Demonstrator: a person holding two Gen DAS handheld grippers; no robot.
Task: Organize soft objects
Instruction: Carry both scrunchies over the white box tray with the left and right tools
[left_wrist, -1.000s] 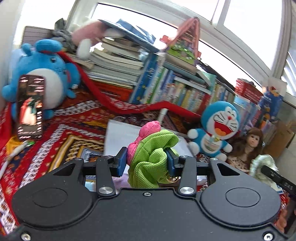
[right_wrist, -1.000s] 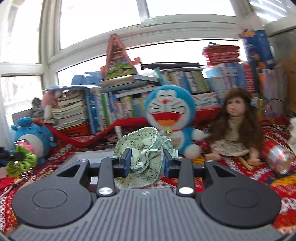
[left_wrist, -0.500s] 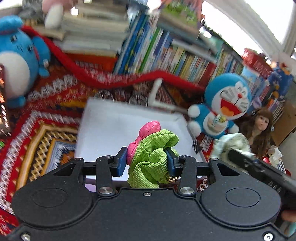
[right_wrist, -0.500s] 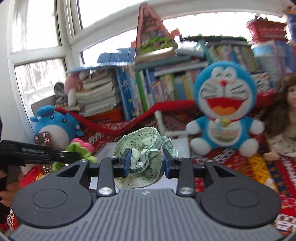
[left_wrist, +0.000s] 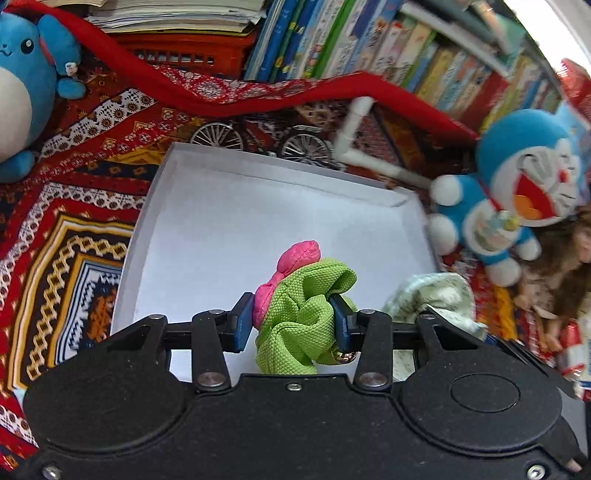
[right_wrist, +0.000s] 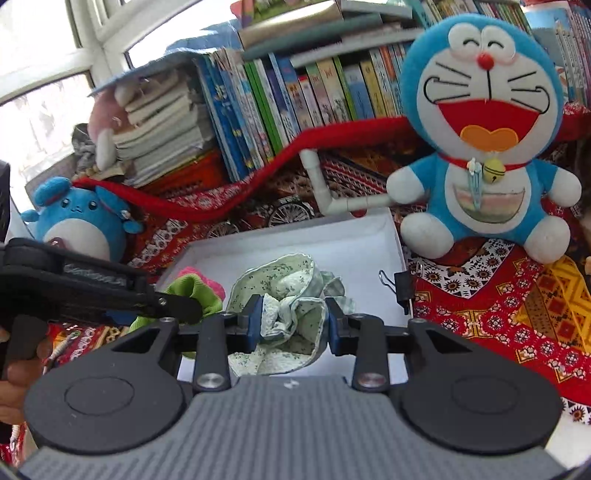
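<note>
Both grippers now lower and tipped toward the white box (left_wrist: 266, 206); 1 second back, pointed out at the window and bookshelf, with only a corner of the box showing. Box floor now filling the middle of the left wrist view; window gone from that view. Grips unchanged across the frames.

Left gripper (left_wrist: 293, 319) clenched on a green and pink scrunchie (left_wrist: 303, 314): lime, waffle-textured fabric bunched in thick folds, with a smooth glossy pink lobe on its upper left and a small gold bead at its lower right. Held above the near part of the box; cannot tell whether touching the floor.

Right gripper (right_wrist: 293, 317) clenched on a pale floral scrunchie (right_wrist: 284, 291): thin cotton, cream-green with tiny sprigs, crumpled and ruffled at the edge. Also over the near part of the box, just right of the left gripper; visible in the left wrist view at (left_wrist: 432, 295).

Box: shallow, rectangular, matte white card with low upright walls, bare inside. Black binder clip (right_wrist: 402, 288) on its right wall.

Around it, a woven rug (left_wrist: 66, 229) in red, yellow and blue zigzags. Doraemon plush (right_wrist: 484, 140), round and fuzzy, just beyond the right far corner. Blue round plush (right_wrist: 77, 221) well to the left. White pipe elbow (right_wrist: 325, 188) behind the box, below a row of upright books (right_wrist: 303, 96).
</note>
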